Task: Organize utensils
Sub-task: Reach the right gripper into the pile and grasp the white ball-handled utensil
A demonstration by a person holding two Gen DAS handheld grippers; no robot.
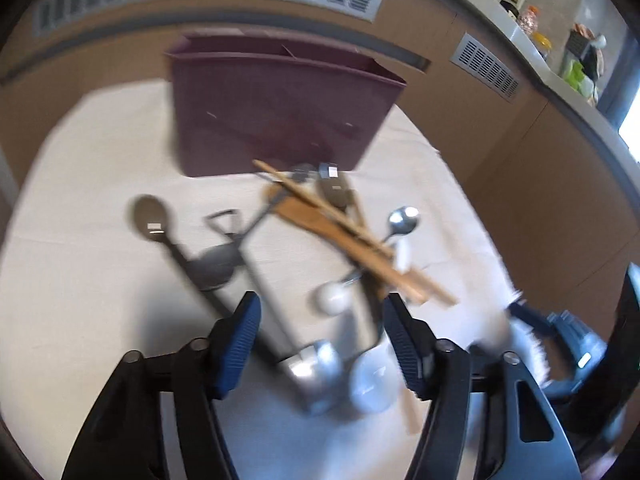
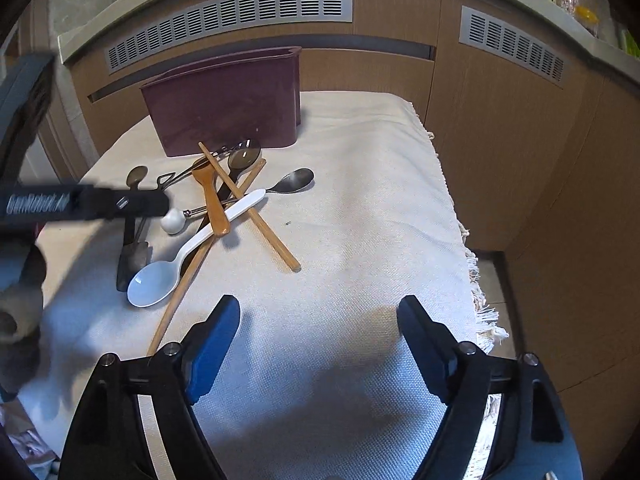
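Note:
A pile of utensils lies on a white cloth in front of a maroon holder box (image 2: 224, 104), which also shows in the left wrist view (image 1: 276, 108). The pile holds wooden chopsticks (image 2: 256, 216), a wooden spoon (image 2: 212, 200), a white plastic spoon (image 2: 168, 272), a metal spoon (image 2: 294, 181) and a white-knobbed tool (image 2: 173, 220). My left gripper (image 1: 320, 316) is open, low over the pile, its fingers either side of metal handles and the white knob (image 1: 334, 298). My right gripper (image 2: 318, 316) is open and empty over bare cloth, right of the pile.
The cloth-covered table (image 2: 380, 200) ends at a fringed edge (image 2: 480, 300) on the right. Wooden cabinets with vent grilles (image 2: 228, 16) stand behind. The left gripper's body (image 2: 60, 204) reaches in over the pile's left side. Bottles sit on a counter (image 1: 536, 28).

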